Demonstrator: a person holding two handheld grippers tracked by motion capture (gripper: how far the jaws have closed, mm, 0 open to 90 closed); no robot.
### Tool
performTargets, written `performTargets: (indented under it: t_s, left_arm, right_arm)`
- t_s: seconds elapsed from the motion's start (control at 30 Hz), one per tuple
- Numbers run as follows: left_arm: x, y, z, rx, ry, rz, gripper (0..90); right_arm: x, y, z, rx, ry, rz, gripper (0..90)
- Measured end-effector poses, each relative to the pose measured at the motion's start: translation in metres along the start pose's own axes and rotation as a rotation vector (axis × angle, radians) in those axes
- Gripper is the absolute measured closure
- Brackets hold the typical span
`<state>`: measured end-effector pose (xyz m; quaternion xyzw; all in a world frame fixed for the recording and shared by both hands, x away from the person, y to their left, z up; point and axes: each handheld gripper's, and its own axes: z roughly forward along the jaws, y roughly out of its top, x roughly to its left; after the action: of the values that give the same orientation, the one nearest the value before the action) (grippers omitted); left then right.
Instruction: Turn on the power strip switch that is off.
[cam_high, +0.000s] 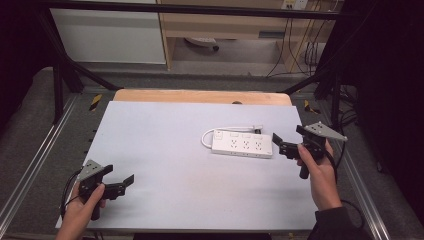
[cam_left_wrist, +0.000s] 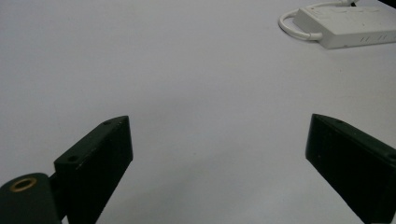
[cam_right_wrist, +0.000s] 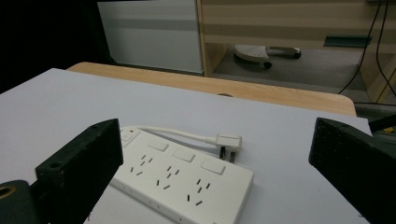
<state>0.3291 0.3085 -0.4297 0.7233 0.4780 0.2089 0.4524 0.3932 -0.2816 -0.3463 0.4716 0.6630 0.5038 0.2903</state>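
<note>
The right tongs (cam_high: 278, 144) stand spread wide with nothing between the jaws, and they hover just beside the near end of a white power strip (cam_high: 242, 145). In the right gripper view the strip (cam_right_wrist: 180, 182) lies directly ahead of and below the jaws, flat on the white surface (cam_high: 165, 190), its rows of sockets and three rocker switches facing up. Its white cord (cam_right_wrist: 175, 133) curves off the far end and loops back along the far side to the plug (cam_right_wrist: 227, 143), which rests on the surface just beyond the strip's body.

The left tongs (cam_high: 121, 184) are also spread and hold nothing. They sit low over bare surface, well apart from the strip, which shows in the left gripper view far ahead and to the right of the jaws (cam_left_wrist: 348, 25).

As for handling, the strip looks like a rigid moulded plastic bar, fairly light, smooth and likely a little slippery against the jaw pads. It should not bend or crush, but it could pivot or slide if caught at one corner. The soundest hold would probably be across its narrow width, jaws on the two long side walls, near the end closest to the right tongs or toward the middle for balance. The cord is limp and will trail and drag behind. The plug is small and hard, with exposed prongs, and would be best pinched across its flat body if it needs to be moved.
</note>
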Motion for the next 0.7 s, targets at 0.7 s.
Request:
performTargets:
  t_s: [0.7]
  left_arm:
    - [0.000,0.000,0.000,-0.001,0.002,-0.003,7.4]
  right_arm:
    - [-0.005,-0.030,-0.050,-0.054,-0.029,-0.033,2.0]
